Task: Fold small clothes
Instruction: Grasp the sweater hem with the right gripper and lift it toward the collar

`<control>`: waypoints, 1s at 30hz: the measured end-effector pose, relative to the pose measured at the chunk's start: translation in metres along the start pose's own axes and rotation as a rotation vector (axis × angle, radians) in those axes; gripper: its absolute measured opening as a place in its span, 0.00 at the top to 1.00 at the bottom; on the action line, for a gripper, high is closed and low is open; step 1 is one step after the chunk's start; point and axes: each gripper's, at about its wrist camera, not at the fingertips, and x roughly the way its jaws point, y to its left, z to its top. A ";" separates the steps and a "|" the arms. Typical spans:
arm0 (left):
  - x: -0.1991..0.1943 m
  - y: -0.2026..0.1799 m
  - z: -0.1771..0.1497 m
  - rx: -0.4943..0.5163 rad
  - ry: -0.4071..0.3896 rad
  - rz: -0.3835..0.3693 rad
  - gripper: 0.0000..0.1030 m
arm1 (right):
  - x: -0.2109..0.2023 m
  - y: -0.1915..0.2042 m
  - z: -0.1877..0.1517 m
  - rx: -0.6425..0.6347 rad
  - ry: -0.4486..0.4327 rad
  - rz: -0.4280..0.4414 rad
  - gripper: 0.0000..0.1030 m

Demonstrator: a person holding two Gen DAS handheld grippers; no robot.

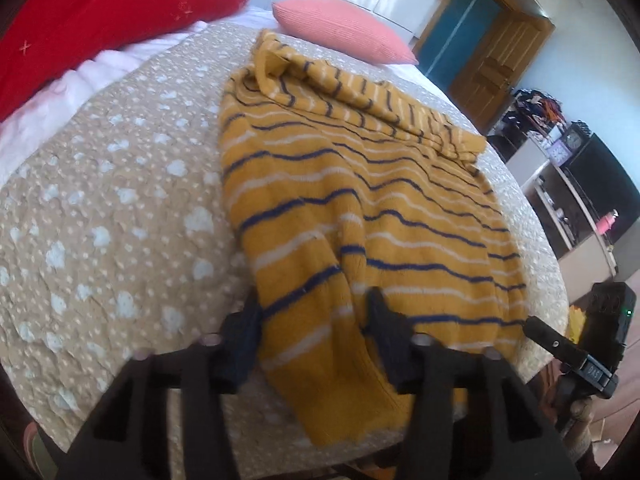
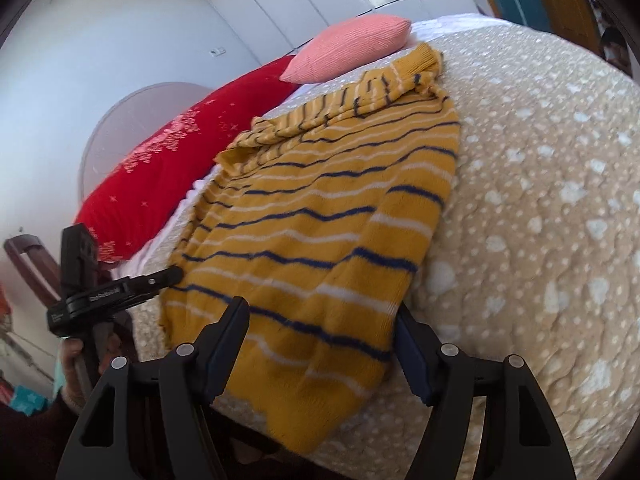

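Observation:
A mustard sweater (image 1: 360, 200) with navy and white stripes lies flat on the bed, its sleeves folded across the far end. Its hem is nearest me. My left gripper (image 1: 314, 316) straddles the hem's left corner. One finger is at the cloth's edge, the other rests on the cloth, and a low ridge of fabric rises between them. The pads stand apart, not clamped. My right gripper (image 2: 320, 332) straddles the other hem corner of the sweater (image 2: 320, 208), jaws wide. Each view shows the other gripper beside the sweater: the right gripper (image 1: 560, 344) and the left gripper (image 2: 120, 288).
The beige spotted bedcover (image 1: 120, 200) spreads around the sweater. A red pillow (image 1: 100, 12) and a pink pillow (image 1: 344, 28) lie at the far end. A wooden door (image 1: 492, 60) and cluttered shelves (image 1: 560, 152) stand beyond the bed's right edge. A hand (image 2: 76, 360) holds the left gripper.

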 end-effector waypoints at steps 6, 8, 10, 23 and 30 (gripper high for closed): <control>0.009 -0.013 -0.009 -0.001 -0.009 -0.046 0.09 | 0.020 0.015 -0.005 -0.007 0.031 0.075 0.27; 0.012 -0.012 -0.006 -0.016 -0.012 -0.052 0.09 | 0.026 0.017 -0.003 0.004 0.027 0.073 0.29; 0.011 -0.007 -0.002 -0.054 -0.012 -0.064 0.24 | 0.029 0.017 -0.001 0.021 0.027 0.039 0.48; -0.049 0.006 -0.031 -0.149 0.019 -0.082 0.89 | -0.022 0.021 -0.014 0.104 0.050 0.233 0.88; -0.070 0.036 -0.051 -0.262 0.005 -0.099 0.89 | -0.030 0.031 -0.028 0.073 0.077 0.183 0.88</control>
